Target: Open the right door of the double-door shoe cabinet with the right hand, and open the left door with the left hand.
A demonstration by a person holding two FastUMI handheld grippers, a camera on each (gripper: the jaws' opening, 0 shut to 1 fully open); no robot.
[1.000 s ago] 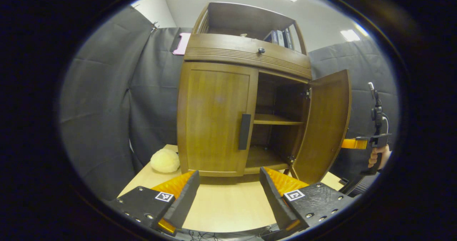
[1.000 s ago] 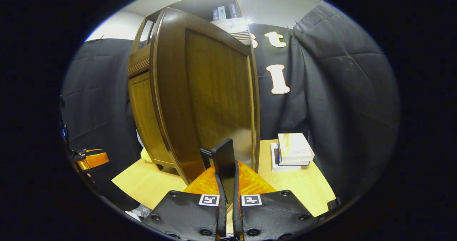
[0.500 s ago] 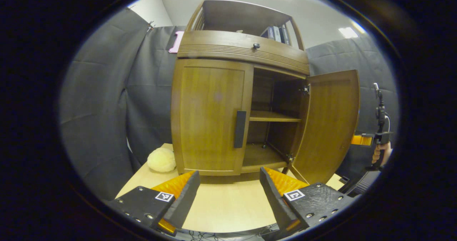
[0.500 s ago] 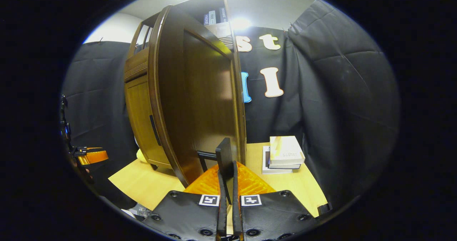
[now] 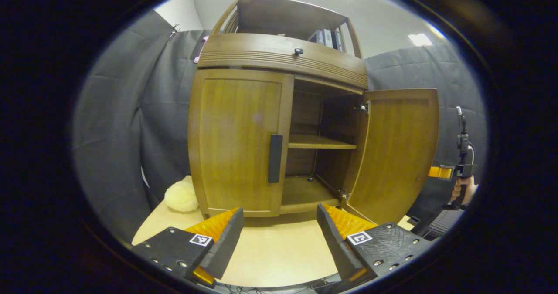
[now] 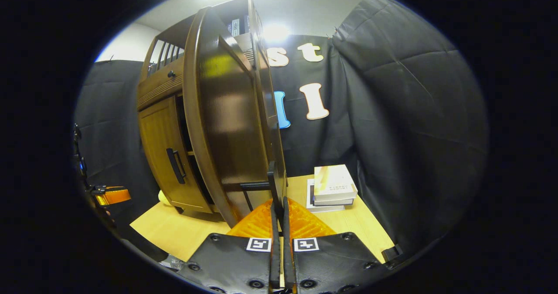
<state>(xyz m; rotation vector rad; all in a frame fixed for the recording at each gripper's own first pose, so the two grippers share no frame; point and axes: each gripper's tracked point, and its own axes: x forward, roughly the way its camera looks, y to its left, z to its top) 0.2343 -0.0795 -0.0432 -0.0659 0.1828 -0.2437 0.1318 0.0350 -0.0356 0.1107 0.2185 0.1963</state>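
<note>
Bare table (image 5: 270,246) lay between the left gripper (image 5: 279,233) and the closed left door (image 5: 237,141), its handle (image 5: 274,158) unobstructed. The open right door (image 5: 394,152) stood to the right, a plush ball (image 5: 181,197) beside the cabinet's left corner.

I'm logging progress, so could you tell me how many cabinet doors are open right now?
1. The right door stands swung wide, its handle clamped in the right claw. The left door is closed.
</note>
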